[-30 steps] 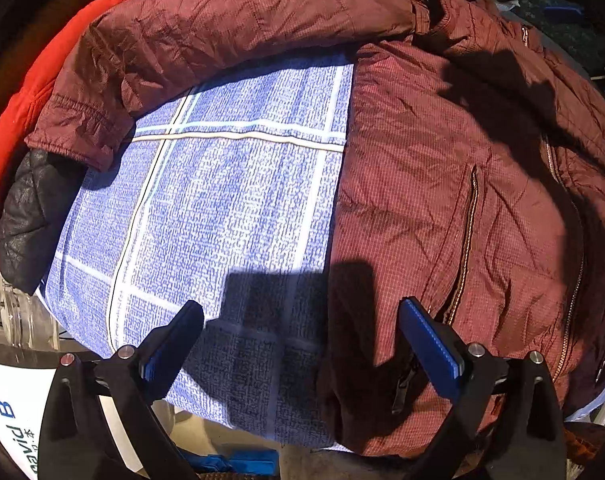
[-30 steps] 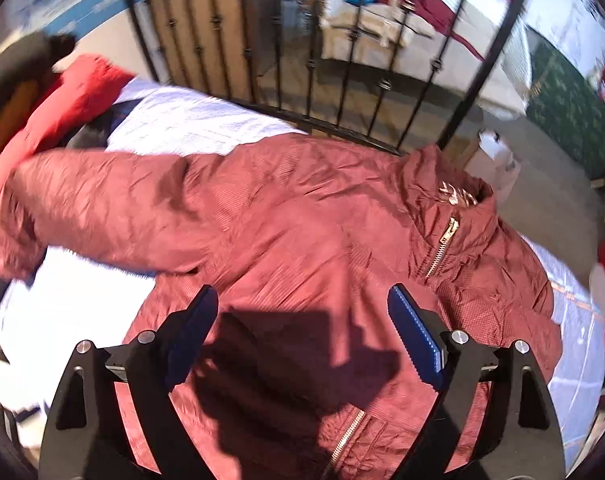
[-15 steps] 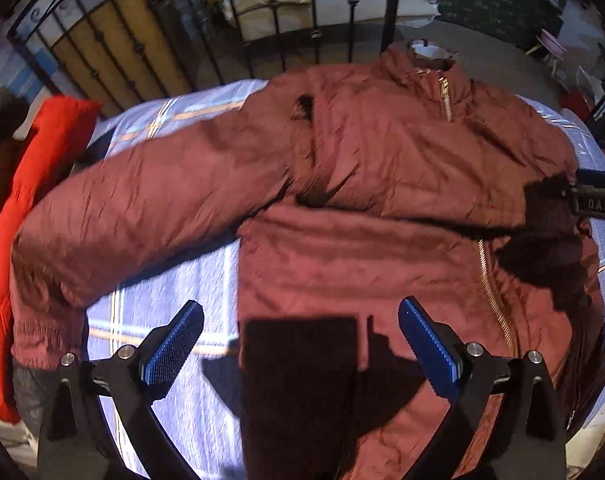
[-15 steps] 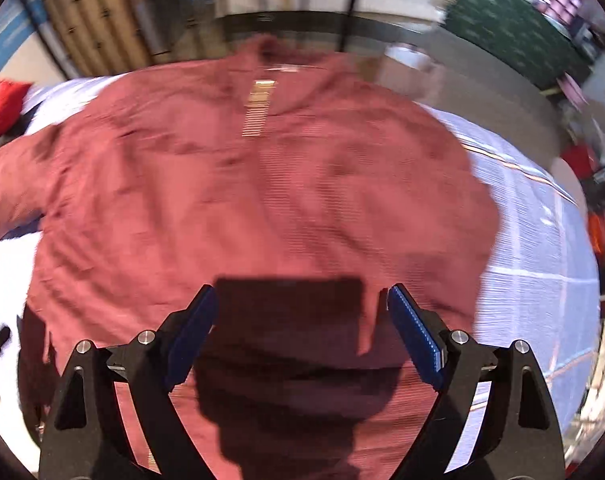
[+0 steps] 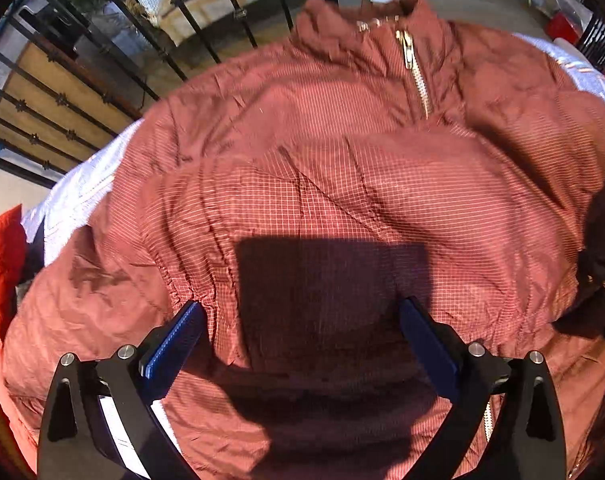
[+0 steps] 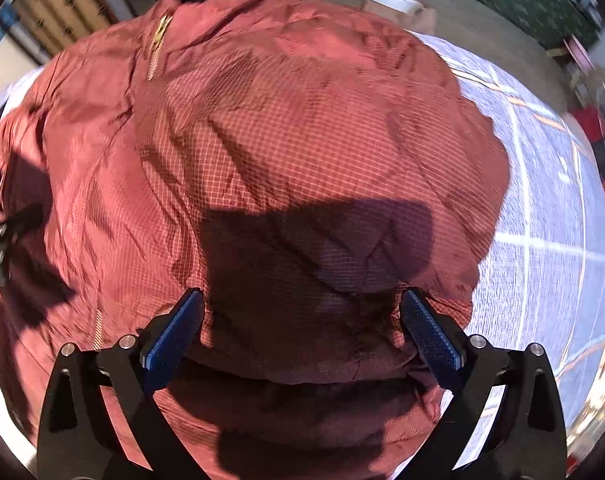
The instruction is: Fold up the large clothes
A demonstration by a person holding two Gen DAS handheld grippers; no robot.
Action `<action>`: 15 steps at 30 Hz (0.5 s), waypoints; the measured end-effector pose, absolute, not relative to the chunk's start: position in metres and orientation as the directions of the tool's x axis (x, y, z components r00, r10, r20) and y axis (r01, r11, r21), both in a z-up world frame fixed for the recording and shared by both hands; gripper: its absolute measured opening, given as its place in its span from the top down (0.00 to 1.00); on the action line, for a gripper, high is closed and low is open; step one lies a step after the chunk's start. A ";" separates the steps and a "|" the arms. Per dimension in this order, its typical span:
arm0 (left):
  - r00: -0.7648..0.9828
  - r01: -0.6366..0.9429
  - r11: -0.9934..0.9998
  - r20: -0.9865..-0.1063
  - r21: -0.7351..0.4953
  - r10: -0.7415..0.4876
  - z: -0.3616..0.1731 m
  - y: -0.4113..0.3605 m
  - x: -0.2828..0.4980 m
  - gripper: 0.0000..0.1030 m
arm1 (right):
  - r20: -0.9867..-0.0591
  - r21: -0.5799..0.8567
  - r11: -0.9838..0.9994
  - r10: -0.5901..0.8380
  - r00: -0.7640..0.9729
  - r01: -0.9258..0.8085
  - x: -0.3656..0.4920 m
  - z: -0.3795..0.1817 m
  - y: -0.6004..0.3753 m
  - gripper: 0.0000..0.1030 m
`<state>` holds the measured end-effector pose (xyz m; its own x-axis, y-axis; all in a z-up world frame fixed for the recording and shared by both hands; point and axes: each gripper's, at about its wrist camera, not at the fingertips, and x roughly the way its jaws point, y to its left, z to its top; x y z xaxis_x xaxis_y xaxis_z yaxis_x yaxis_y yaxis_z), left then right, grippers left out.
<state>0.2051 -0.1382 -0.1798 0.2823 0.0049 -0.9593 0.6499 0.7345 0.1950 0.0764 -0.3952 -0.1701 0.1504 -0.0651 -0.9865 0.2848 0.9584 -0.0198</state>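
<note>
Both sleeves are now lying folded across the chest of the maroon jacket [image 5: 342, 184], which is resting on the blue checked bedsheet [image 6: 542, 208]. The left gripper [image 5: 302, 344] and right gripper [image 6: 302, 332], its jaws just widening, are hovering wide open and empty, leaving the body fold.

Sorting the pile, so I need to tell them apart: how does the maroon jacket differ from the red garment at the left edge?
The maroon jacket is dull brick-maroon with a fine grid weave; the red garment is brighter and plain. The jacket lies spread over the bed with its gold zipper showing; the red garment is only a sliver at the edge.
</note>
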 end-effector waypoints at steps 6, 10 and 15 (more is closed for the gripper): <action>0.266 0.625 0.765 -0.964 0.154 -0.023 -0.196 -0.135 0.207 0.06 | -0.979 0.016 0.962 -0.041 0.202 0.271 0.070 -0.184 -0.397 0.04; 0.221 0.602 0.791 -0.975 0.107 -0.036 -0.201 -0.133 0.216 0.05 | -0.980 -0.015 0.961 -0.069 0.188 0.276 0.071 -0.188 -0.389 0.04; 0.200 0.599 0.796 -0.979 0.086 -0.044 -0.208 -0.130 0.223 0.05 | -0.979 -0.054 0.958 -0.107 0.174 0.280 0.074 -0.192 -0.378 0.04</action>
